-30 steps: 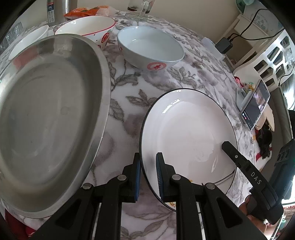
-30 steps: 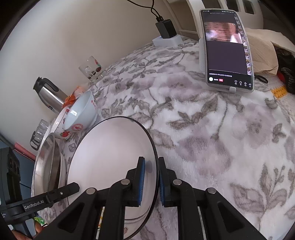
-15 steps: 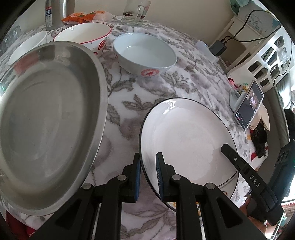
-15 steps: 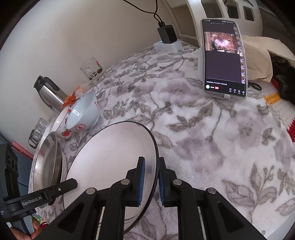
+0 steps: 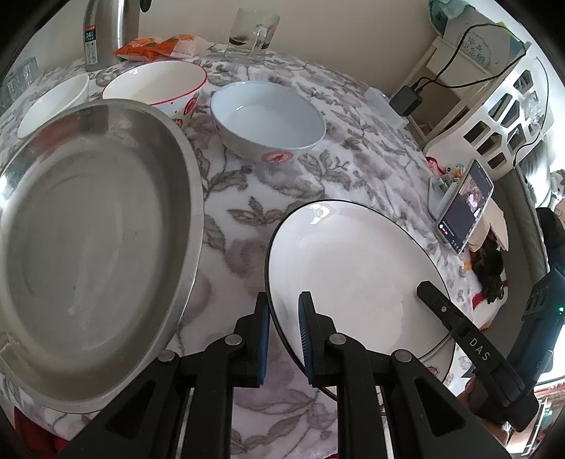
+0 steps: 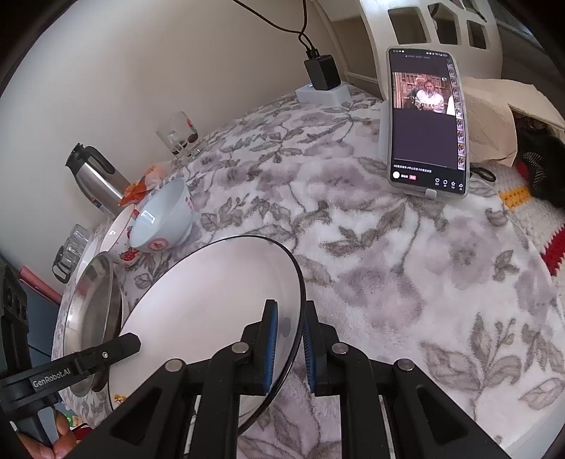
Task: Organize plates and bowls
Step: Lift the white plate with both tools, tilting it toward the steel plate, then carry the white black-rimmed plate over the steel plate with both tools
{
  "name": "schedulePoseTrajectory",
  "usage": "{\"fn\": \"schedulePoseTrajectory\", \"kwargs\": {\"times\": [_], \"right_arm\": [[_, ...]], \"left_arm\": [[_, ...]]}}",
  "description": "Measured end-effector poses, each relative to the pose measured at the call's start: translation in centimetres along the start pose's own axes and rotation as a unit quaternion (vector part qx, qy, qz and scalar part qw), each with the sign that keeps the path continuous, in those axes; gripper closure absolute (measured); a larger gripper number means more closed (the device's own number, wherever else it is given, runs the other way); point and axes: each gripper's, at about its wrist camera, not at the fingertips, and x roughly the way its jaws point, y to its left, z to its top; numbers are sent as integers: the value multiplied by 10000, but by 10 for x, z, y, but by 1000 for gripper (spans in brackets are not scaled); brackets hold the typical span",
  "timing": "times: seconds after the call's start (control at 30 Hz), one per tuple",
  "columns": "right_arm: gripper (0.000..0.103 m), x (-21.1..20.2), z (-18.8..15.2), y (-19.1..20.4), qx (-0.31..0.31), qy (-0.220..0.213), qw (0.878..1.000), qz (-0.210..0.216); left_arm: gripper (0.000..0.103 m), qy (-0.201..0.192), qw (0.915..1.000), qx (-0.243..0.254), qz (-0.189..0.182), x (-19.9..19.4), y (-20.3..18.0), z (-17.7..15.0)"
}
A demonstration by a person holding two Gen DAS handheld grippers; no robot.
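A white plate with a black rim is held over the floral tablecloth by both grippers. My left gripper is shut on its left rim. My right gripper is shut on the opposite rim of the white plate. One finger of the right gripper lies across the plate's far side. A large steel plate sits to the left. Behind it stand a pale blue bowl, a red-rimmed bowl and a small white dish.
A steel flask, an orange snack packet and a glass mug stand by the wall. A phone leans on a stand at the right, with a charger behind. A white basket lies beyond the table.
Both grippers keep their hold on the white plate. The views have shifted only slightly, and nothing on the table has moved.
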Motion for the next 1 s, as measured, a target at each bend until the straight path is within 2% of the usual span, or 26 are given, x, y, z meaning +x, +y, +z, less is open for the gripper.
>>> {"fn": "schedulePoseTrajectory", "kwargs": {"times": [0.27,0.6,1.0], "right_arm": [[88,-15,5,8,-90,-160,9998,-51],[88,-37,17,40,-312,-424,9986,-89],[88,-30,19,105,-618,-383,9973,130]], "left_arm": [[86,-279,9995,80,-131,-16,-4,4],[86,-605,9972,-134,-422,-42,11,13],[86,-1125,9908,-606,-438,-81,64,28]]}}
